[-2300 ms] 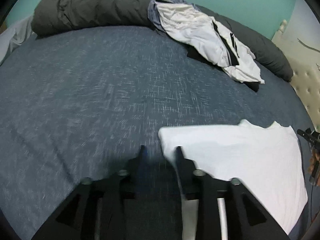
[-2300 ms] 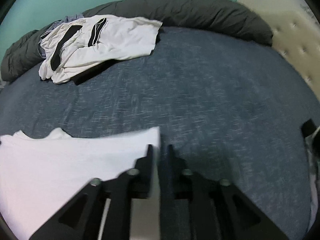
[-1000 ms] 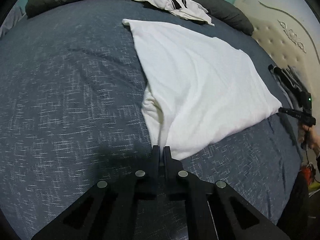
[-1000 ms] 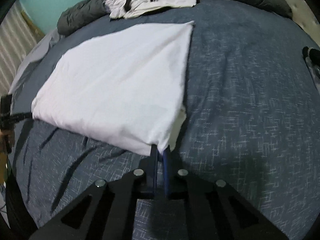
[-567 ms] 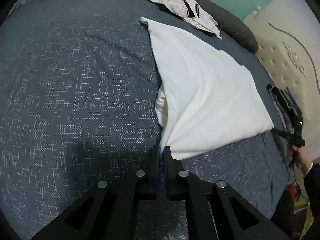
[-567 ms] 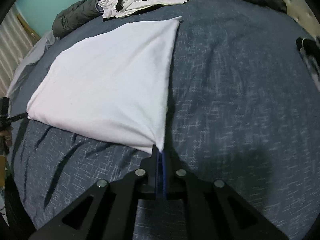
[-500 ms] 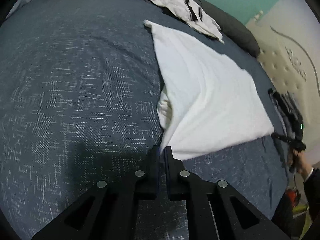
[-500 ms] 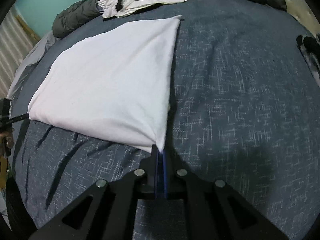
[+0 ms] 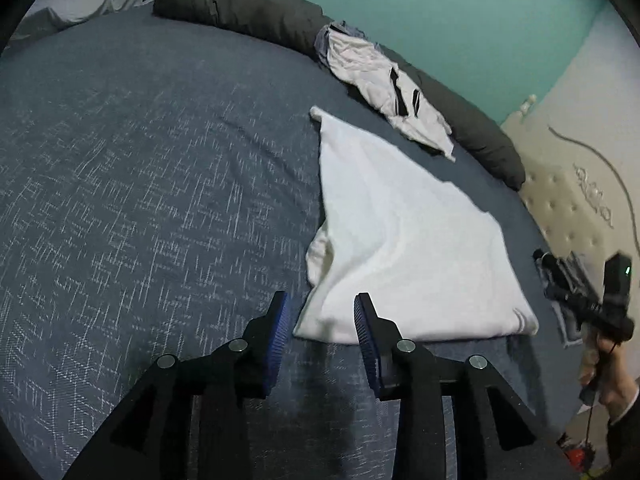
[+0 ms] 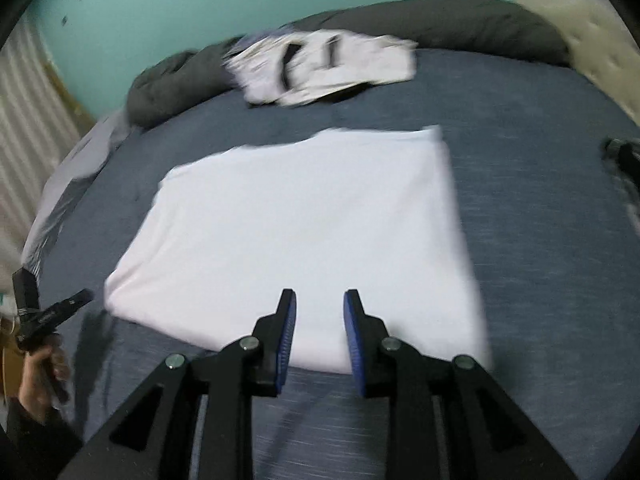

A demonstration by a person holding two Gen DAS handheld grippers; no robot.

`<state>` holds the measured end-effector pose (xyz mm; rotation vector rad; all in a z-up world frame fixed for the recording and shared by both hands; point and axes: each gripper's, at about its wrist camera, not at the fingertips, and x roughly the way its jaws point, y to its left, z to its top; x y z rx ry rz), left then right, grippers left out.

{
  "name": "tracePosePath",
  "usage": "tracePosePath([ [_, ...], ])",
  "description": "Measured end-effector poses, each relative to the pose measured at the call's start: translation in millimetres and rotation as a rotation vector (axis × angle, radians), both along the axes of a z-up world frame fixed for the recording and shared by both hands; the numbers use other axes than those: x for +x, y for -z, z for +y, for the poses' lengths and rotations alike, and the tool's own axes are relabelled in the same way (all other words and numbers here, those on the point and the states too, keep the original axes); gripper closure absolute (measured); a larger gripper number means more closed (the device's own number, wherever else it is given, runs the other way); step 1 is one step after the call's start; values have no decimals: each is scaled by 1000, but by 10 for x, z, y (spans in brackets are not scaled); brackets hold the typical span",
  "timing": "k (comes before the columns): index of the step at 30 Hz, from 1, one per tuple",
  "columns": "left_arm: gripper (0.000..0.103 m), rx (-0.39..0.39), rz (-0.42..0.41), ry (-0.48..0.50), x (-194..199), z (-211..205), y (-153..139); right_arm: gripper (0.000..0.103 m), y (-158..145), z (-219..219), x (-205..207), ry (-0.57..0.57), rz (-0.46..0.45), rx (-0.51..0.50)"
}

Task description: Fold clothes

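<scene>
The folded white shirt [image 9: 404,248] lies flat on the blue bed [image 9: 140,184], bearing no readable print or label, its near edge at 12 o'clock just ahead of both tools. The left tool [image 9: 320,320] and the right tool [image 10: 318,320] each stand with fingers apart, holding nothing. The right wrist view is motion-blurred; at 12 o'clock beyond the shirt, a crumpled white-and-black garment pile [image 9: 384,88] rests against a dark grey duvet roll [image 9: 248,12].

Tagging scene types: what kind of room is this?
Most likely a home bedroom: a bed with a blue sheet, a dark grey duvet bunched along its far edge, and a tufted cream headboard.
</scene>
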<state>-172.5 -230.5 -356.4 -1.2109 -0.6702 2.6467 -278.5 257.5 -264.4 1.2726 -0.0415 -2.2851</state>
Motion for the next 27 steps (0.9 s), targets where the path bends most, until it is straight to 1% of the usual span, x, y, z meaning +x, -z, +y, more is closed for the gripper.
tracePosePath([
  [2,65,8,8,-8,-2,-46,11,79,53,-316,42,-40,-12,-8],
  [5,65,10,28,-15,26,-114,-1,82,252,-734,32,-71,-42,-1],
  [7,65,13,32,-20,40,-173,-1,84,388,-932,12,-57,-64,20],
  [9,65,11,33,-30,42,-219,-1,86,512,-1044,38,-20,-89,51],
  [13,65,47,30,-56,23,-318,15,86,823,-1160,96,20,-148,121],
  [16,64,61,30,-51,-12,-316,14,87,961,-1129,160,53,-120,103],
  [18,64,64,31,-41,-37,-289,10,87,989,-1112,198,68,-96,92],
  [23,64,60,34,-13,-77,-214,6,87,1002,-1179,216,72,-82,124],
  [25,64,62,37,-13,-74,-220,-3,87,966,-1208,198,70,-91,134],
  [27,64,63,38,-19,-65,-237,-6,88,892,-1220,167,78,-111,122],
])
